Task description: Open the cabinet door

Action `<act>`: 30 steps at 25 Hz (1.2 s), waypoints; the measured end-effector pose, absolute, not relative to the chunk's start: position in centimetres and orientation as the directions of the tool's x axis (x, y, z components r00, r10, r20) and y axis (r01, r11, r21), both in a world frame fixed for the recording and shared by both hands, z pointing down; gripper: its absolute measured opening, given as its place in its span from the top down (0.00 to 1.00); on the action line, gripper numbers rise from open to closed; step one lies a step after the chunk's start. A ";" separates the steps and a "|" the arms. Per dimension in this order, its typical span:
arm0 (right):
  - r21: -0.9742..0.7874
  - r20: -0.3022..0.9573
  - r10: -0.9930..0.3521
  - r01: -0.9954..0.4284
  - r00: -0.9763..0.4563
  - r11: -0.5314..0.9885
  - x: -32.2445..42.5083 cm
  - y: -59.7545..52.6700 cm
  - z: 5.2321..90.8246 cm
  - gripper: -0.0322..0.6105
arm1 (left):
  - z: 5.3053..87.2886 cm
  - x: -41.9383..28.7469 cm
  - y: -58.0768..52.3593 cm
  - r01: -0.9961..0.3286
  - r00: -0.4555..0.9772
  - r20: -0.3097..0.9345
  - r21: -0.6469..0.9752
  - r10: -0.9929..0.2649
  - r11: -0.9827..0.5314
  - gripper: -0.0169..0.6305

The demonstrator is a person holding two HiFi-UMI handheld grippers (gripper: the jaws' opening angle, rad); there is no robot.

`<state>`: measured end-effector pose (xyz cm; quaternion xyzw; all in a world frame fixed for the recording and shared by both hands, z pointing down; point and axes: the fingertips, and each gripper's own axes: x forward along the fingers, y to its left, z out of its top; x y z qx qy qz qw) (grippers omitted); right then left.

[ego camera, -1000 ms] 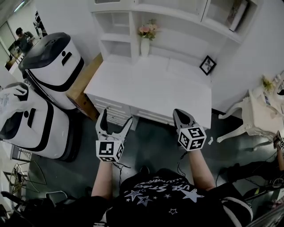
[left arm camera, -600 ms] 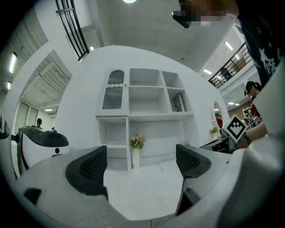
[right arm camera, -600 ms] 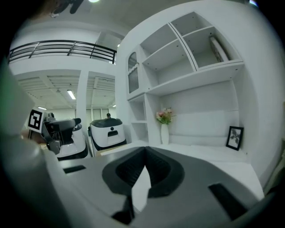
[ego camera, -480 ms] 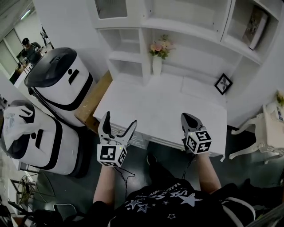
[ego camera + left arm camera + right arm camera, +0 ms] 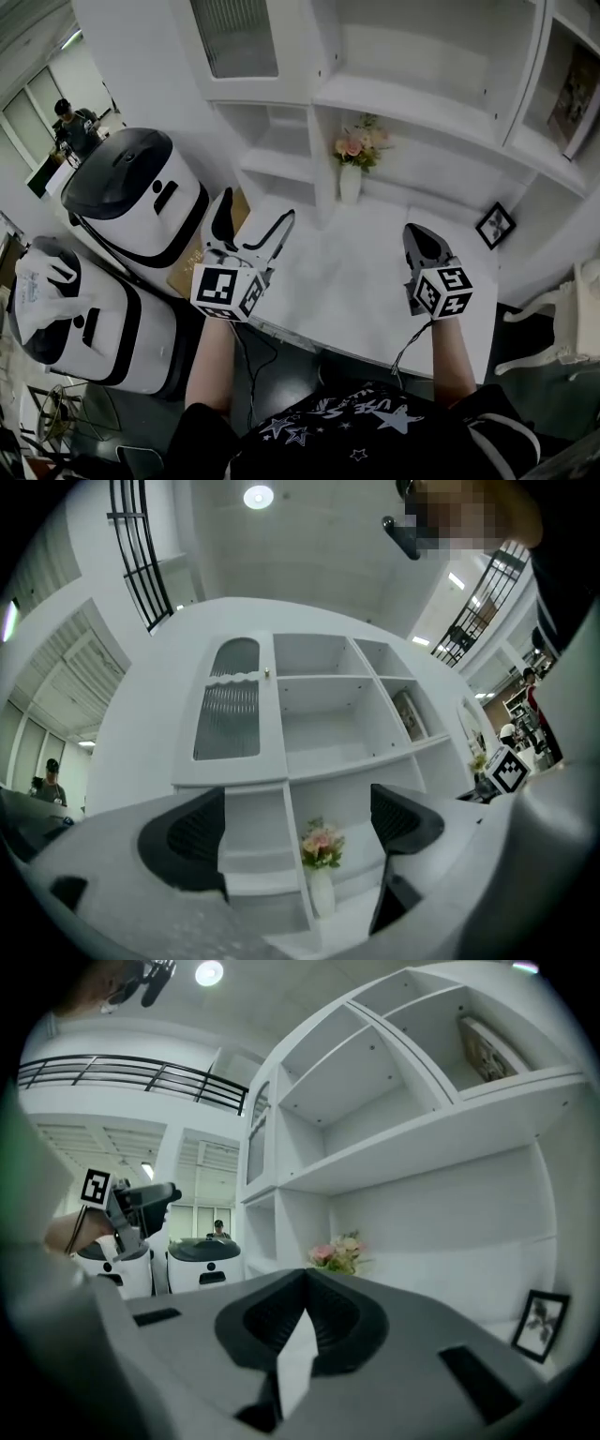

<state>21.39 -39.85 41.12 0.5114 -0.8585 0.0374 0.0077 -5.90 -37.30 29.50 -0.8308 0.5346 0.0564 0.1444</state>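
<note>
Our left tongs (image 5: 255,210) gape empty, our right tongs (image 5: 417,236) are clenched on nothing, and at the shut cabinet door (image 5: 234,37), high at far left, we may slip off its tiny knob (image 5: 266,673).

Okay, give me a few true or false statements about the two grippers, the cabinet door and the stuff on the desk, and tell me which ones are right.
1. The left gripper has its jaws apart with nothing between them. True.
2. The right gripper is wide open. False: its jaws are together, holding nothing.
3. The cabinet door stands open. False: it is shut, flush with its frame.
4. A vase of flowers stands on the desk. True.
5. A picture frame stands to the right of the vase. True.
</note>
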 end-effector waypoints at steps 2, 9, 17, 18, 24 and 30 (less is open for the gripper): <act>-0.049 0.048 -0.874 -0.875 -0.484 0.481 21.3 -41.0 39.8 0.94 | 27.1 -5.4 -39.1 -0.897 0.438 -0.282 -0.201 -0.854 -0.393 0.23; 0.044 -0.080 -0.832 -0.836 -0.549 0.547 21.2 -43.6 30.6 0.94 | 18.3 -4.0 -43.7 -0.884 0.465 -0.403 -0.266 -0.788 -0.385 0.23; 0.139 -0.266 -0.777 -0.820 -0.571 0.555 20.7 -46.2 18.3 0.94 | 8.6 -2.2 -46.6 -0.875 0.473 -0.505 -0.367 -0.722 -0.316 0.23; 0.161 -0.281 -0.774 -0.823 -0.568 0.545 20.6 -46.5 17.0 0.94 | 7.4 -2.0 -46.9 -0.874 0.476 -0.519 -0.368 -0.710 -0.318 0.23; 0.271 -0.323 -0.777 -0.840 -0.540 0.471 19.1 -47.5 11.7 0.94 | 1.7 -0.6 -49.2 -0.854 0.517 -0.573 -0.398 -0.636 -0.335 0.28; 0.322 -0.315 -0.775 -0.829 -0.548 0.456 17.1 -47.4 9.9 0.94 | -3.5 -0.4 -52.6 -0.847 0.528 -0.604 -0.424 -0.597 -0.321 0.31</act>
